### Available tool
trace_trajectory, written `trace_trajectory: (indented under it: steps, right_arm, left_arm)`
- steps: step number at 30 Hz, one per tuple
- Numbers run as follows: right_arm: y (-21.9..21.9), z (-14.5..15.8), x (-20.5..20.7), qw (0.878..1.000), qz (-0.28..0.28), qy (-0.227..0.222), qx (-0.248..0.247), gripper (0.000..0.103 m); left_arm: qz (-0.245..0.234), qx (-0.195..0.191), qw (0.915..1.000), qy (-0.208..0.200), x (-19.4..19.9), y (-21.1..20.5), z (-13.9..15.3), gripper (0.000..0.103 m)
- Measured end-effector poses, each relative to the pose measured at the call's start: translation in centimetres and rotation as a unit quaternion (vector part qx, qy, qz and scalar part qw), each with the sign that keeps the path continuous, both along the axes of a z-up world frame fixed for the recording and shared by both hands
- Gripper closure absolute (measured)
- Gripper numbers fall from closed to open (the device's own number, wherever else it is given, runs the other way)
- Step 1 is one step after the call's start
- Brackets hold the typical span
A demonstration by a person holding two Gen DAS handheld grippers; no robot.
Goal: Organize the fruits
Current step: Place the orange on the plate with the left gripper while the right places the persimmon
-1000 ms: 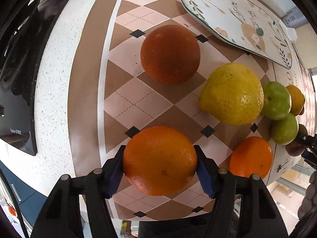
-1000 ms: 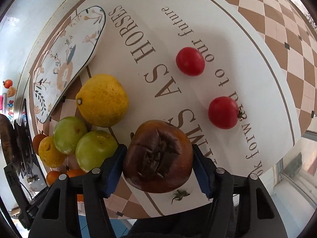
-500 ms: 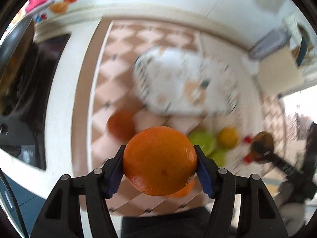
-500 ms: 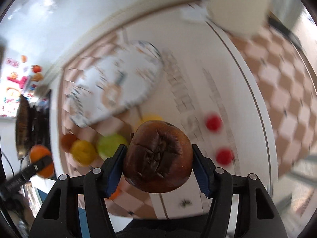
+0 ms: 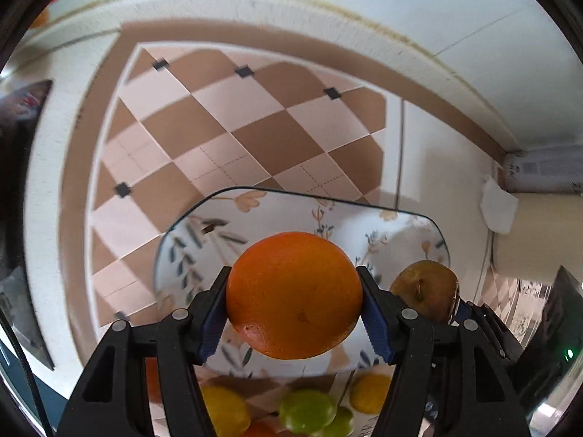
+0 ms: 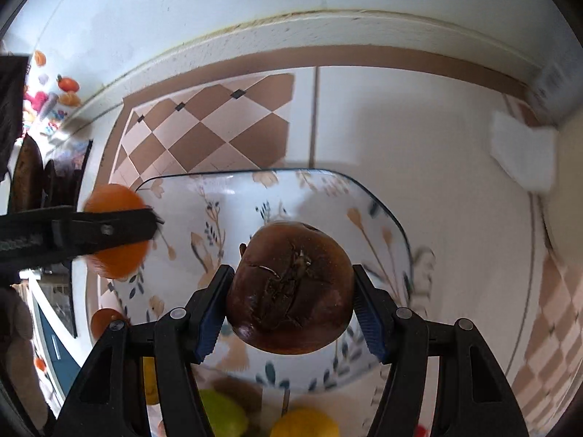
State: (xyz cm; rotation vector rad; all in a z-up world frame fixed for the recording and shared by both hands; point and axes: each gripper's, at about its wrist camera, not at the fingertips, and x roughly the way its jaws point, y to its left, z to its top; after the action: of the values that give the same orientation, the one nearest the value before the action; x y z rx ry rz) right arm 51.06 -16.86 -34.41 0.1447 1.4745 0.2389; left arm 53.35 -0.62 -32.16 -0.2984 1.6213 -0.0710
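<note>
1. The left gripper is clamped on an orange, its blue ribbed pads pressed against the fruit's left and right sides. The orange sits low and centre in the left wrist view, in front of the plate.
2. The orange is nearly round with finely pitted, matte skin; no stem end shows, so its axis cannot be told.
3. The right gripper is clamped on a dark brown fruit, low and centre in the right wrist view, over the plate.
4. The brown fruit is a squat, flattened round, wider than tall, glossy and wrinkled, with cracked skin. Its dried calyx faces the camera, so its short axis points back along the fingers.
5. In the left wrist view the same brown fruit shows at lower right, just beside the orange, stem side toward the camera.
6. In the right wrist view the held orange shows at middle left, at the plate's left edge, crossed by a black finger of the left gripper.
7. There is one plate: a glazed white rounded rectangle with a dark rim and painted leaves and flowers, its long axis running left to right in both views.
8. It lies on a mat of brown and pale pink diamonds with small black squares.
9. Blurred at the bottom of the left wrist view lie two green fruits and two yellow fruits.
</note>
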Motion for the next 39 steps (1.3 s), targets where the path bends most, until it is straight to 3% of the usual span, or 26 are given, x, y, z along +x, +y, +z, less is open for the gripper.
trace_trajectory:
  steps: [4,13,14,16,18,19,20,21,23,30,39]
  right_arm:
    - [0.6,-1.3,1.1,1.000,0.024,0.012,-0.007,0.037]
    - [1.3,-2.5,2.7,0.999,0.045,0.030,-0.003,0.035]
    - [1.3,-2.5,2.8,0.998,0.049,0.034,0.000,0.034]
    - [1.3,-2.5,2.9,0.998,0.052,0.039,-0.001,0.021]
    - [1.2,-2.2,2.9,0.998,0.056,0.039,-0.004,0.019]
    - [1.1,-2.2,2.9,0.998,0.056,0.041,-0.002,0.019]
    - [1.0,-2.1,2.9,0.998,0.056,0.042,-0.001,0.019]
    - [0.9,-2.1,2.9,0.997,0.057,0.044,-0.002,0.015]
    - [0.8,-2.1,2.8,0.997,0.060,0.048,-0.006,0.011]
    - [-0.9,-0.6,2.0,0.997,0.057,0.043,0.000,0.011]
    - [-2.6,3.1,-1.2,0.999,0.024,0.022,-0.030,0.011]
  left_arm:
    - [0.001,-0.012,0.9994,0.033,0.8,-0.6,-2.3,0.040]
    - [-0.004,-0.013,0.9979,0.064,1.9,-1.9,-4.3,0.040]
    - [-0.004,-0.011,0.9979,0.063,2.0,-2.0,-4.3,0.040]
    - [-0.007,-0.005,0.9983,0.058,2.2,-2.1,-4.3,0.040]
    - [-0.006,0.002,0.9984,0.057,2.6,-3.0,-4.7,0.040]
    - [-0.006,0.002,0.9984,0.057,2.7,-3.1,-4.8,0.037]
    - [-0.005,-0.003,0.9984,0.056,2.7,-3.0,-4.8,0.025]
    - [-0.006,0.001,0.9985,0.054,2.8,-3.1,-4.6,0.015]
    - [-0.008,0.008,0.9989,0.046,3.1,-3.3,-4.4,0.015]
    - [-0.004,0.019,0.9996,0.019,2.9,-2.9,-2.0,0.015]
    - [0.006,0.082,0.9949,-0.059,-1.7,-0.5,3.2,0.015]
